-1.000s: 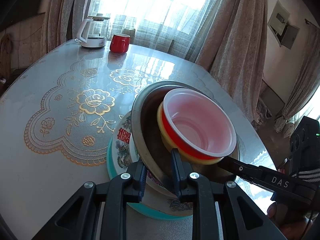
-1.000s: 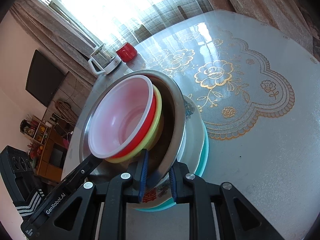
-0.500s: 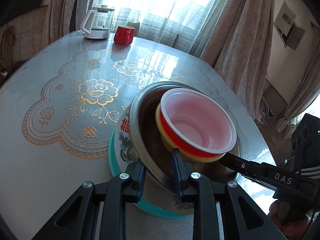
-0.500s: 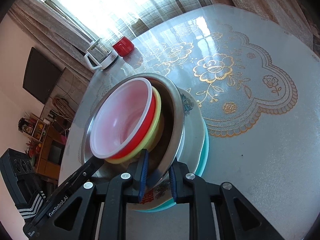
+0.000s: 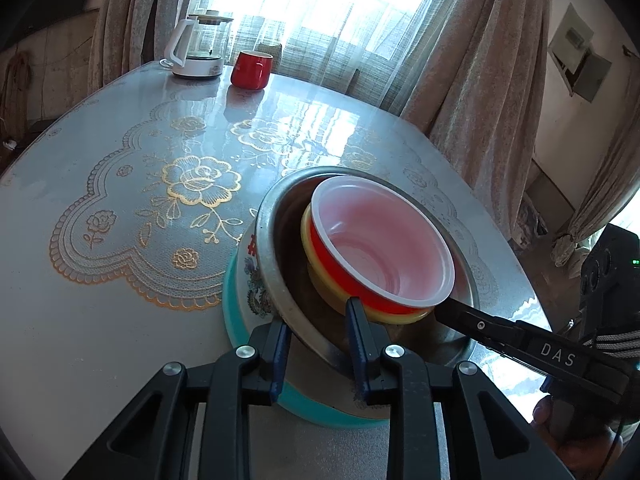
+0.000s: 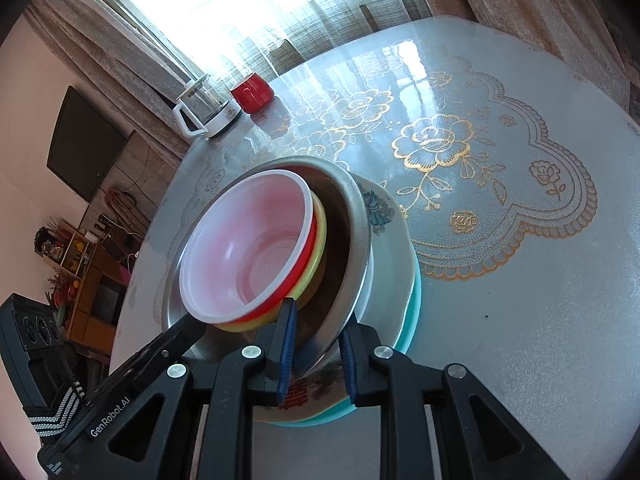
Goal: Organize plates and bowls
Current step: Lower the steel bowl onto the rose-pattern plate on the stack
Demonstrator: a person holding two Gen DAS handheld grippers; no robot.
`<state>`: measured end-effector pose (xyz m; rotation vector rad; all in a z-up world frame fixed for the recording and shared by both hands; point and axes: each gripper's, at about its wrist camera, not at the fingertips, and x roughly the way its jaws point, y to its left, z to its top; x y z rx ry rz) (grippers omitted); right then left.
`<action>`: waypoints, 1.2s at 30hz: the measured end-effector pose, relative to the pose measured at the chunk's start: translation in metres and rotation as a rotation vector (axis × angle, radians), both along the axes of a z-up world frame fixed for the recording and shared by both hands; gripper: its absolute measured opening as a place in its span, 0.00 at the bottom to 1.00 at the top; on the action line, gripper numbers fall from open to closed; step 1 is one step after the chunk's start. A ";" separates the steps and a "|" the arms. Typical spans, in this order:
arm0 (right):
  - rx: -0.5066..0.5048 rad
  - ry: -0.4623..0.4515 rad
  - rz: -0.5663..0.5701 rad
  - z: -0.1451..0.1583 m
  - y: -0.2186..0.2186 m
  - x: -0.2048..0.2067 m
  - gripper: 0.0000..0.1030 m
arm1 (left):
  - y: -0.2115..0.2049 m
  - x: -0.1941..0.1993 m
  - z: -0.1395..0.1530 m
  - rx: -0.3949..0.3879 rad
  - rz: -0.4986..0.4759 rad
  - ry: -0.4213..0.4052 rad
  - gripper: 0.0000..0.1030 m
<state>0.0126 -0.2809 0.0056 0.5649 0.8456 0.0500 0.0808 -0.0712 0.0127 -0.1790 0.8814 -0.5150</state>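
Two hand-held grippers are flanking one stack of dishes on a glass-topped table. The left gripper (image 5: 318, 350) is straddling the near rim of the wide stainless-steel bowl (image 5: 272, 248) with its jaws narrow, one blue pad inside the wall and one outside; whether the pads are pressing the metal cannot be told. The right gripper (image 6: 316, 354) is straddling the same steel rim from the opposite side in the same way, apparently so that the weight can be shared. Just beyond the inner fingers, the translucent pink plastic bowl (image 5: 384, 240) is sitting nested in red and yellow plastic bowls. Beneath the fingers, the flower-painted white ceramic plate (image 6: 390, 248) is resting on the teal plate (image 5: 234, 300). Well beyond, a red mug (image 5: 252, 70) and a glass kettle (image 5: 202, 46) are standing by the curtained window.
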 end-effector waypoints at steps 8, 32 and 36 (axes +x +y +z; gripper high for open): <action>0.037 0.002 -0.003 -0.002 -0.005 -0.003 0.21 | 0.001 -0.005 0.003 -0.006 -0.007 -0.003 0.27; 0.045 -0.030 -0.001 -0.002 -0.005 -0.004 0.19 | 0.004 -0.018 0.009 -0.005 -0.018 -0.006 0.29; 0.052 -0.031 0.024 -0.002 -0.005 -0.010 0.22 | 0.008 -0.025 0.010 -0.011 -0.015 -0.019 0.30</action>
